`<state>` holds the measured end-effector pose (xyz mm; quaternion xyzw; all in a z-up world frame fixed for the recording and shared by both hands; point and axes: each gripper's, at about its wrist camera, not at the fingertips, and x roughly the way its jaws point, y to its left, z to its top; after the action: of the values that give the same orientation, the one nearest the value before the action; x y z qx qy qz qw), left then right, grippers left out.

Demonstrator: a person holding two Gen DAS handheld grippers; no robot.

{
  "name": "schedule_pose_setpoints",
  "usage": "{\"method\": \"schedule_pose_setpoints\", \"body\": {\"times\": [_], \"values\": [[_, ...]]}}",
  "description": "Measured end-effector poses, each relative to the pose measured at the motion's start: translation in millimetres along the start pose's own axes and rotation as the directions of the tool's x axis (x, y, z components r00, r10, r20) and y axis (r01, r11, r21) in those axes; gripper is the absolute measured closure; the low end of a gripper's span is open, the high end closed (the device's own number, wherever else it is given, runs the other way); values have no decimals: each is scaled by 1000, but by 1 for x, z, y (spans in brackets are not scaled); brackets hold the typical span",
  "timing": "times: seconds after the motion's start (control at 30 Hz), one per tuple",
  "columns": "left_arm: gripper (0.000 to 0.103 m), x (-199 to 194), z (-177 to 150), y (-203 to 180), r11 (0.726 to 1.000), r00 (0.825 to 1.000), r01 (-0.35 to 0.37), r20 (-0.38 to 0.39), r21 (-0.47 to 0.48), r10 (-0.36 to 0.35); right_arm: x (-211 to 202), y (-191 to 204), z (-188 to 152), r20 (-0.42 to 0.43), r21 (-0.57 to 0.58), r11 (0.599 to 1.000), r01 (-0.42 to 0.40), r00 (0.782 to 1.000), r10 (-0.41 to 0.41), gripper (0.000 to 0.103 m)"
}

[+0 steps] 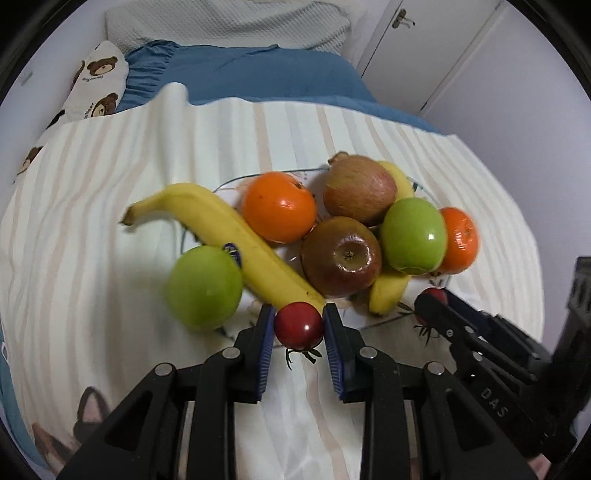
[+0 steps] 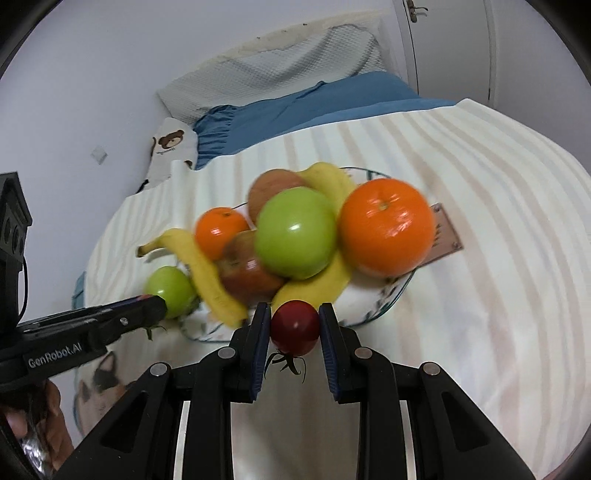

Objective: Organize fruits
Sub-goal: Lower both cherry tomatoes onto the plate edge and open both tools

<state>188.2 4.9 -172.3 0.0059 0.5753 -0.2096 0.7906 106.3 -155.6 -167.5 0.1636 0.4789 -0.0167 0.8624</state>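
A glass plate on the striped bedspread holds bananas, oranges, a red apple, a green apple and a brownish fruit. Another green apple sits at the plate's left edge. My left gripper is shut on a small red tomato just in front of the plate. My right gripper is shut on a second red tomato, also near the plate's front rim. The right gripper shows in the left wrist view, holding its tomato.
The plate lies on a cream striped bedspread over a blue sheet. A bear-print pillow and white pillow lie at the back. A wardrobe door stands back right. A small brown card lies beside the plate.
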Motion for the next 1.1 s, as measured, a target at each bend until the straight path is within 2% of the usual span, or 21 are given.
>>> {"method": "schedule_pose_setpoints", "body": {"times": [0.3,0.5,0.6,0.63,0.73,0.8,0.87,0.93,1.0,1.1], "values": [[78,30,3,-15,991,994,-106,5,85,106,21,-12,11,-12,-62,996,69,998,-69,74],[76,30,-1,-14,988,992,-129,25,88,127,29,-19,15,-25,-59,995,76,997,-77,74],[69,34,2,-15,987,990,-142,19,76,141,27,-21,14,-38,-46,996,77,996,-79,71],[67,33,2,-13,987,990,-144,12,67,143,27,-23,14,-41,-37,996,76,996,-77,65],[60,29,3,-7,990,990,-139,0,29,139,24,-25,16,-42,-21,998,53,998,-54,58],[59,26,4,-4,992,992,-127,-9,7,127,21,-24,16,-46,-9,999,44,998,-44,51],[54,19,3,-2,992,992,-122,-11,-18,122,15,-22,16,-46,-2,999,41,998,-41,39],[39,11,1,-2,991,992,-127,-7,-31,127,6,-20,17,-45,13,999,39,998,-39,33],[28,3,-2,-4,989,989,-147,0,-32,147,-4,-19,17,-52,29,998,46,998,-45,27],[18,-8,-8,-5,985,986,-169,0,-38,169,-17,-19,16,-77,37,996,83,994,-80,20]]}}
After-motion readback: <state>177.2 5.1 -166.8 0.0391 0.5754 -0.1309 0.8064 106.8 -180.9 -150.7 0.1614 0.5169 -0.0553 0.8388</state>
